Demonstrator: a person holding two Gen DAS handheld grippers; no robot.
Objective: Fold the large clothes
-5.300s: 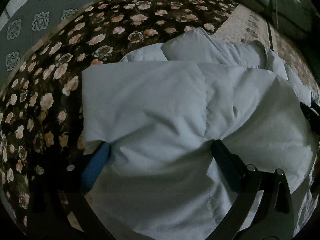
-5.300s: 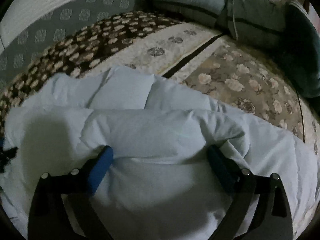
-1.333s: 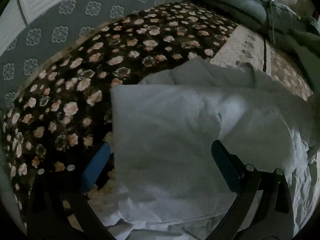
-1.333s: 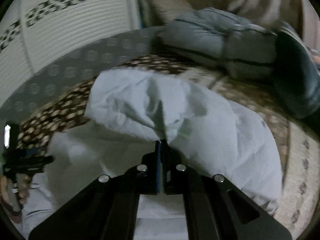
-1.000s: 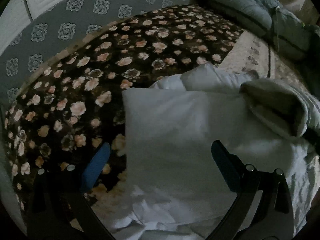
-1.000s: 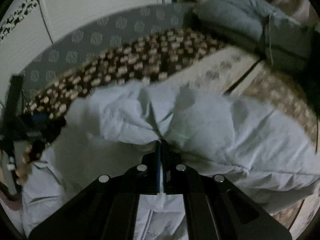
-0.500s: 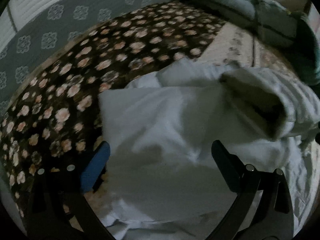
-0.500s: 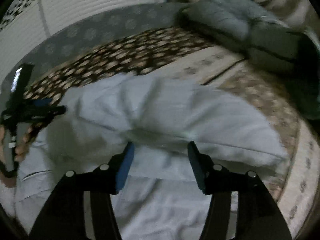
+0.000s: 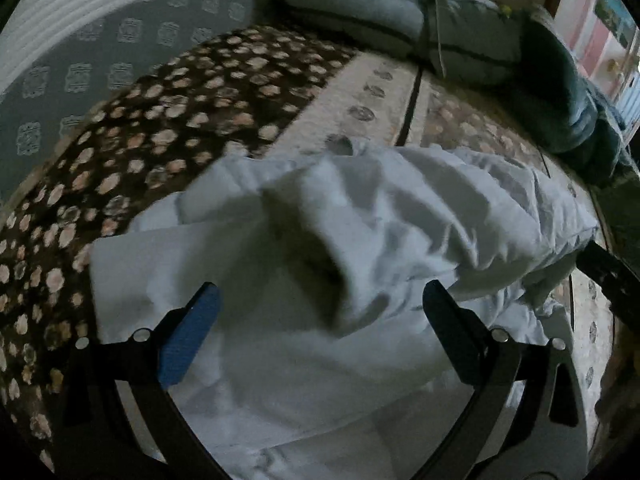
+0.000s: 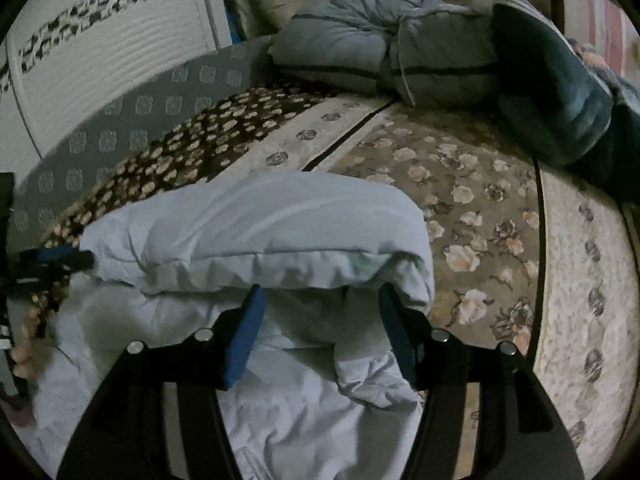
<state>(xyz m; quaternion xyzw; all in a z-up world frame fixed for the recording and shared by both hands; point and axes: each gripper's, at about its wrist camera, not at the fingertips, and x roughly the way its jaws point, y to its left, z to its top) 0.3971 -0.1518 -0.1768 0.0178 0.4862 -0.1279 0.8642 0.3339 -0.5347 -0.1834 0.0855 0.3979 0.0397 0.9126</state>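
Observation:
A large pale blue padded garment [image 9: 304, 304] lies on a floral bedspread [image 9: 168, 128]. Its far part is folded over toward me and makes a thick roll [image 10: 264, 232] across the middle. My left gripper [image 9: 320, 300] is open and empty, its fingers spread over the garment's left half. My right gripper [image 10: 320, 304] is open and empty, with the roll's near edge just beyond its fingertips. The right gripper also shows at the right edge of the left wrist view [image 9: 612, 276], and the left gripper at the left edge of the right wrist view [image 10: 52, 260].
Rolled grey-blue bedding [image 10: 380, 56] and a dark teal blanket [image 10: 560, 108] lie at the far end of the bed. A grey patterned headboard panel [image 10: 132, 120] and white slatted doors [image 10: 100, 52] stand at the left. Floral bedspread [image 10: 480, 208] lies bare to the right.
My right gripper, shut on the garment's far part a second ago, carried it over toward me, opened and let it drop as a roll. My left gripper stayed open.

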